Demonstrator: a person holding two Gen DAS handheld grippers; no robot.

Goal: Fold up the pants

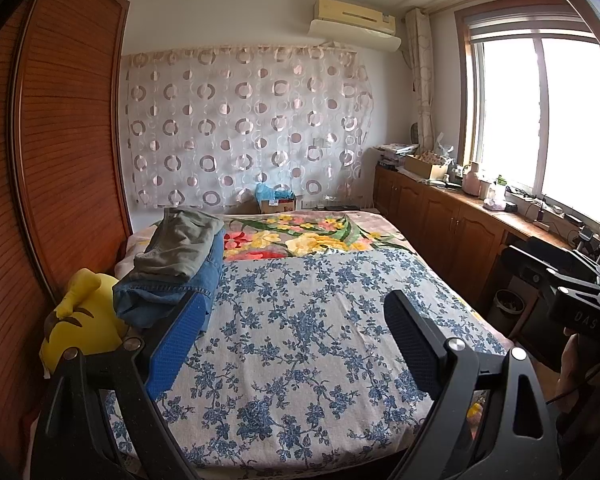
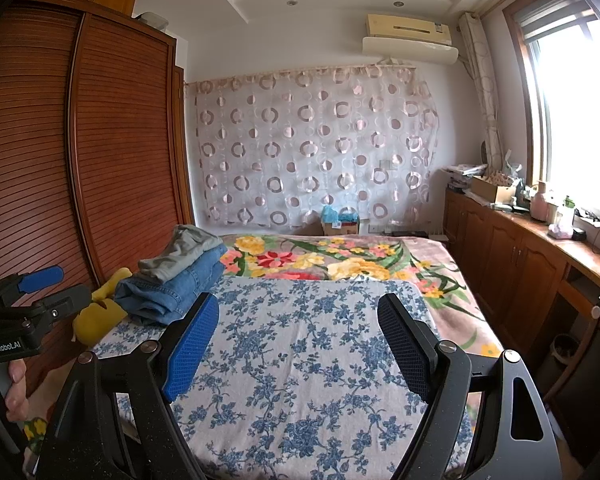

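Folded grey-green cotton pants lie on top of folded blue denim jeans; the two form one stack at the left edge of the bed, on the blue-flowered white bedspread. Just beside the stack, towards the slatted brown wooden wardrobe, sits a yellow plush toy. Beyond the bedspread lies a blanket printed with large yellow and red flowers, and behind it hangs a sheer curtain with circle patterns. Your left gripper hangs over the near part of the bedspread with its jaws spread wide and nothing between them; its blue pad overlaps the jeans in the left wrist view, though contact cannot be told. Your right gripper hangs likewise, jaws wide apart and empty, well apart from the stack.
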